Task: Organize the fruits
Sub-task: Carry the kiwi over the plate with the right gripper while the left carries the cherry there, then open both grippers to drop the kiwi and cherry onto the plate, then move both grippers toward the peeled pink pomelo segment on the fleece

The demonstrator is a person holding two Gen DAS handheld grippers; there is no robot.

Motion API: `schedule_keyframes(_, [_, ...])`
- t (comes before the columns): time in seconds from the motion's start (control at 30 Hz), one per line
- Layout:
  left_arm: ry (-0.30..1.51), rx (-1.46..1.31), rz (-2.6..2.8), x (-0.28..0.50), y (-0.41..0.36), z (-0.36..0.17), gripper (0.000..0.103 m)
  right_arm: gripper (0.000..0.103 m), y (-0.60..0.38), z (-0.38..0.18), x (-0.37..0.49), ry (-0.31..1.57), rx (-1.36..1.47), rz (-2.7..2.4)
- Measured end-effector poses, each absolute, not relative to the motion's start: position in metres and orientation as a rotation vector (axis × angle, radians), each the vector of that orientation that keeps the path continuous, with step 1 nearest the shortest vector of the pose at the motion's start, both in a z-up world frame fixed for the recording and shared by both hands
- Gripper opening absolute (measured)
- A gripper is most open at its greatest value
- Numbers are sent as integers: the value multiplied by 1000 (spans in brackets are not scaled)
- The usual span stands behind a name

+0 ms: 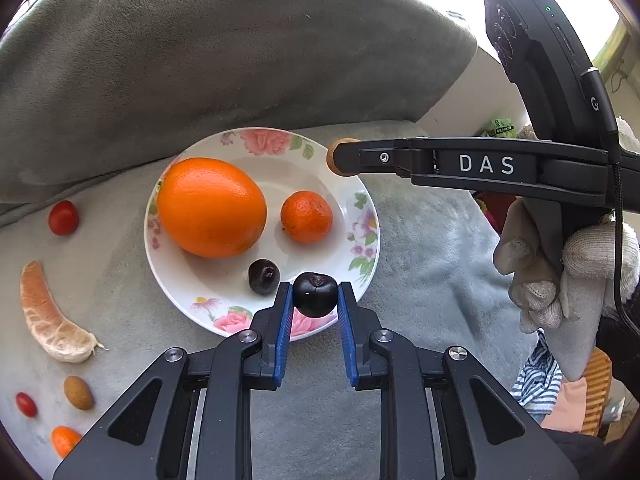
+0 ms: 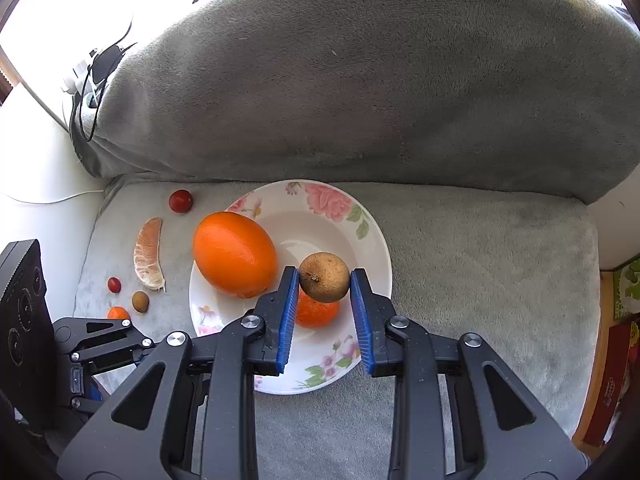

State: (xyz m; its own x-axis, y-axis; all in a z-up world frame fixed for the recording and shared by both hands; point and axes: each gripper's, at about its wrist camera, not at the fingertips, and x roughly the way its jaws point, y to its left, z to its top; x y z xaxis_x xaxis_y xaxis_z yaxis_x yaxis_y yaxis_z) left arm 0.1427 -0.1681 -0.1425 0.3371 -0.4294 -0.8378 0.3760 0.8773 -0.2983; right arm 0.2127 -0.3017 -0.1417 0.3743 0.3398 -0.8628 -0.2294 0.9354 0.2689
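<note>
My left gripper (image 1: pixel 315 296) is closed on a dark cherry (image 1: pixel 315 294), its blue pads pinching the fruit at its widest part, just over the near rim of the flowered plate (image 1: pixel 362 216). My right gripper (image 2: pixel 325 282) is clamped on a brown longan (image 2: pixel 324 277) the same way and hangs above the plate, over the small mandarin (image 2: pixel 316 312). Both fruits look light; I judge the cherry soft and smooth-skinned, easy to bruise or squirt out, so a gentle hold across its middle suits it, while the longan's dry, rough shell should grip well but may crack if squeezed hard. On the plate lie a large orange (image 1: pixel 211 207) toward its left side, the mandarin to its right, and a second cherry (image 1: pixel 263 276) by the near rim. Left of the plate, on the grey blanket (image 1: pixel 420 248), a cherry tomato (image 1: pixel 63 217) sits farthest back, then a peeled citrus segment (image 1: pixel 50 320), another longan (image 1: pixel 78 392), a second small tomato (image 1: pixel 26 404) and a small orange fruit (image 1: pixel 64 439) nearest me. I judge these are yet to be gathered. The segment looks limp and wet, best taken at its thick middle. Seen from the left wrist, the right gripper's arm reads "DAS" in white letters; its device above shows a mark like "G", too small to be sure.
</note>
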Motion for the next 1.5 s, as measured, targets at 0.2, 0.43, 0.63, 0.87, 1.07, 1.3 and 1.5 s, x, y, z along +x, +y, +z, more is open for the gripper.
schedule_keyframes(0.2, [1113, -59, -518, 145, -172, -145, 20, 28, -299, -150, 217, 1140, 108, 368])
schedule_keyframes(0.43, [1117, -57, -514, 147, -176, -145, 21, 28, -300, -153, 222, 1144, 126, 371])
schedule_keyframes(0.63, [1117, -52, -513, 149, -179, -147, 21, 28, -302, -152, 221, 1145, 129, 370])
schedule_keyframes(0.87, [1122, -50, -504, 149, -180, -149, 37, 68, -305, -144, 221, 1113, 140, 335])
schedule_keyframes(1.07, [1119, -60, -482, 148, -176, -149, 53, 73, -306, -144, 220, 1116, 141, 328])
schedule_keyframes(1.3, [1113, -61, -474, 145, -168, -146, 53, 73, -301, -140, 216, 1111, 131, 322])
schedule_keyframes(1.5, [1108, -72, -471, 141, -160, -141, 53, 73, -296, -136, 210, 1094, 119, 311])
